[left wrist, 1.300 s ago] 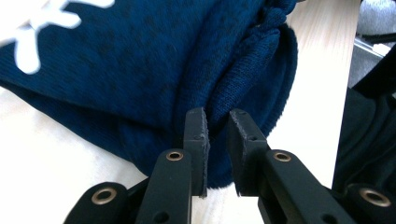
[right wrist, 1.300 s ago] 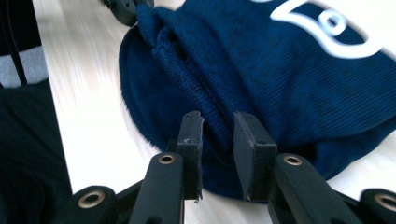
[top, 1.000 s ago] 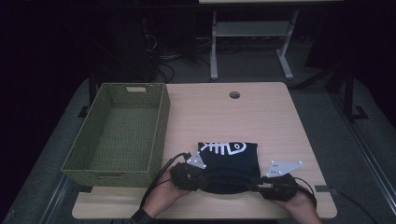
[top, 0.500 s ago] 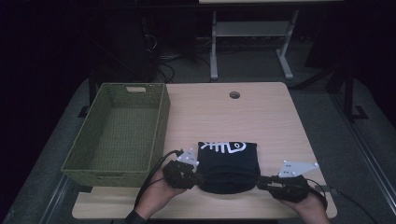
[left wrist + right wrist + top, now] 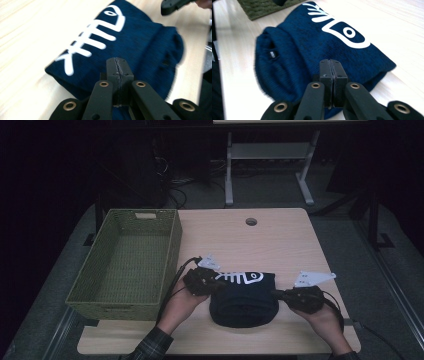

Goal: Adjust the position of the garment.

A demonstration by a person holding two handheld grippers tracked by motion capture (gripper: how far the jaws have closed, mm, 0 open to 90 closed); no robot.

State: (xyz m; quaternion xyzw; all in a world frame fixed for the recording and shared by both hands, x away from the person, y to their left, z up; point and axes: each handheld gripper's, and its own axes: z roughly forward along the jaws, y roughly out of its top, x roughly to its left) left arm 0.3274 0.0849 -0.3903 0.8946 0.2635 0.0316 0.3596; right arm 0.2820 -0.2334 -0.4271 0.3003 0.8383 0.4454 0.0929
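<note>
On the table's (image 5: 280, 240) near edge a folded navy sweater (image 5: 243, 297) with a white fish-skeleton print is laid, flanked by the left gripper (image 5: 216, 282) and right gripper (image 5: 278, 294), both seen clenched with nothing visibly pinched between the jaws. Unfolding is judged likely if one edge is lifted alone. Beside it, a green woven basket (image 5: 170, 245) is held empty.
</note>
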